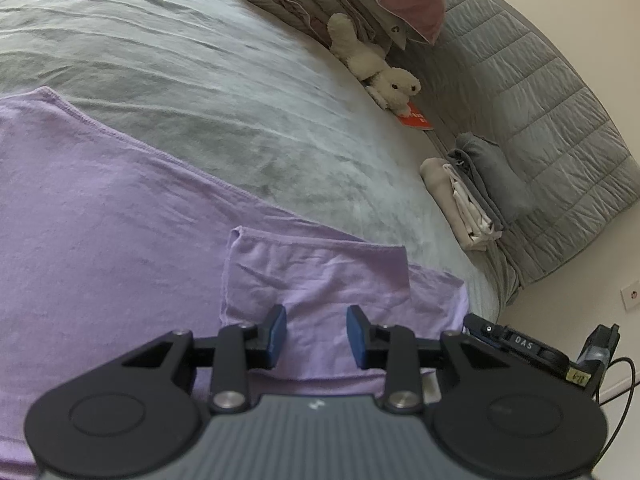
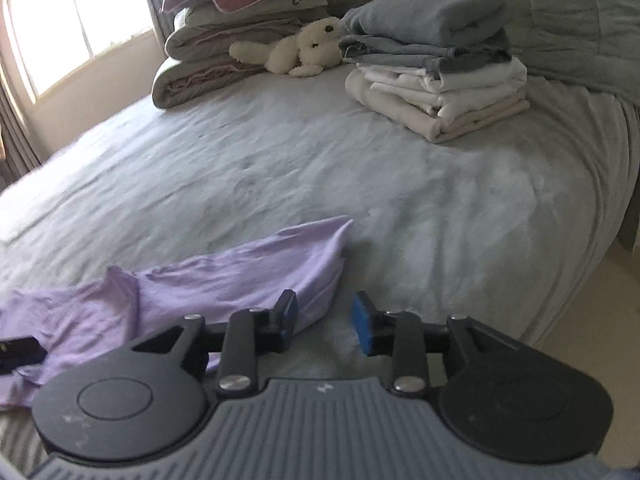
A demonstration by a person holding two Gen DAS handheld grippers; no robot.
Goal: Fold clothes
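Bedroom; window [image 2: 76,24] at left, bed [image 2: 280,168] with grey cover. Item in hand: lilac shirt [image 1: 120,208], spread flat at the near edge, one sleeve [image 1: 316,276] already turned in over the body. Left gripper [image 1: 316,336]: jaws apart above that sleeve, gripping nothing. Right gripper [image 2: 324,320]: jaws apart, the shirt's edge beside its left finger, unheld. Far right: stack of folded clothes [image 2: 436,76], done. Remaining, by judgement: further folds, then stacking.

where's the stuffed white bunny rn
The stuffed bunny lies at the far end of the bed, between the stacked bedding and the folded clothes pile.
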